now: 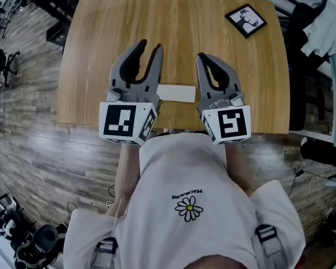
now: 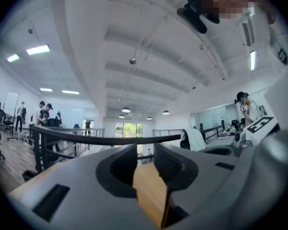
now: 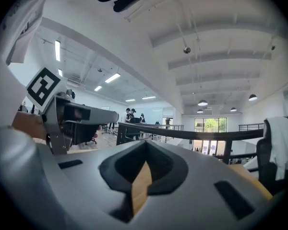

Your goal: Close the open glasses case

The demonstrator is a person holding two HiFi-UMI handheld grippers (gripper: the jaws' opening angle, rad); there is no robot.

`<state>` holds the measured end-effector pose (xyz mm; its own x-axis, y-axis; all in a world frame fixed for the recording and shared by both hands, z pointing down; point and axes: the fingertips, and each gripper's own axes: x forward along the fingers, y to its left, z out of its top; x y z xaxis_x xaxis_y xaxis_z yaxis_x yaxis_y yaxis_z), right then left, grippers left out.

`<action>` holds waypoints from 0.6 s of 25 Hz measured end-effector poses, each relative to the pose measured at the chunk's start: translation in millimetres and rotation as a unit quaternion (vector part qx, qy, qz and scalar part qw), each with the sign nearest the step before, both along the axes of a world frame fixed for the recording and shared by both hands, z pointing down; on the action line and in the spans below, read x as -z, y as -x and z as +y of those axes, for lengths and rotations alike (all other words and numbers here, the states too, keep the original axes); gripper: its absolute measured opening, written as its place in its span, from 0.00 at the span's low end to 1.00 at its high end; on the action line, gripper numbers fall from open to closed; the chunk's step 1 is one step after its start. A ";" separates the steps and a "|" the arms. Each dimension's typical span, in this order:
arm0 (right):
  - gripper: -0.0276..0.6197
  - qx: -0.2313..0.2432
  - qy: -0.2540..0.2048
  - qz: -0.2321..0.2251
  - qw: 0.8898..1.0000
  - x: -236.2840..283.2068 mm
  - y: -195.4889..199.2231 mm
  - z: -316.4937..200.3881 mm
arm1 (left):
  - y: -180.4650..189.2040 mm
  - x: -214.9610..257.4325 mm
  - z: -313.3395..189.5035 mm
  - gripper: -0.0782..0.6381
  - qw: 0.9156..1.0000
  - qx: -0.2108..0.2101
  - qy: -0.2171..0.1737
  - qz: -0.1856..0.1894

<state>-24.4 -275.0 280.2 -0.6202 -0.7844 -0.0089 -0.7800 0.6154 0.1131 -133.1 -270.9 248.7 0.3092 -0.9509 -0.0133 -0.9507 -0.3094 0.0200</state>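
The left gripper (image 1: 149, 45), jaws a little apart, and the right gripper (image 1: 207, 58), jaws together on nothing, are hovering over the near edge of the table (image 1: 101, 49), probably only waiting, since no glasses case is showing in any view, only a flat white strip (image 1: 176, 93) between them.

Grey left gripper (image 1: 149, 46) and right gripper (image 1: 203, 57) carry black-and-white marker cubes (image 1: 126, 122); white T-shirt (image 1: 173, 167) shows a daisy (image 1: 189, 208).

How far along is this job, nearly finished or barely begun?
Done: nothing I can confirm. In hand: nothing; the left claw is open, the right claw shut, both empty at the near edge of the table. A flat white object lies between them; whether it's the case, I can't tell. Left: seemingly everything.
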 end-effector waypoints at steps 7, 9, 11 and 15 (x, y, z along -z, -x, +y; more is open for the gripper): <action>0.05 -0.003 -0.027 -0.005 1.000 18.3 7.5 0.1 | 11.6 22.5 13.0 0.13 0.996 0.057 -0.063 -0.005; 0.05 -0.001 -0.034 0.008 0.999 21.7 10.3 -0.3 | 10.5 21.4 13.6 0.13 0.997 0.056 -0.060 -0.005; 0.05 -0.002 -0.036 0.010 0.999 24.1 10.3 -1.7 | 9.8 23.8 13.4 0.13 0.996 0.056 -0.062 -0.010; 0.05 -0.005 -0.039 0.004 0.999 27.0 9.9 -2.6 | 10.5 27.0 12.5 0.13 0.996 0.056 -0.064 -0.015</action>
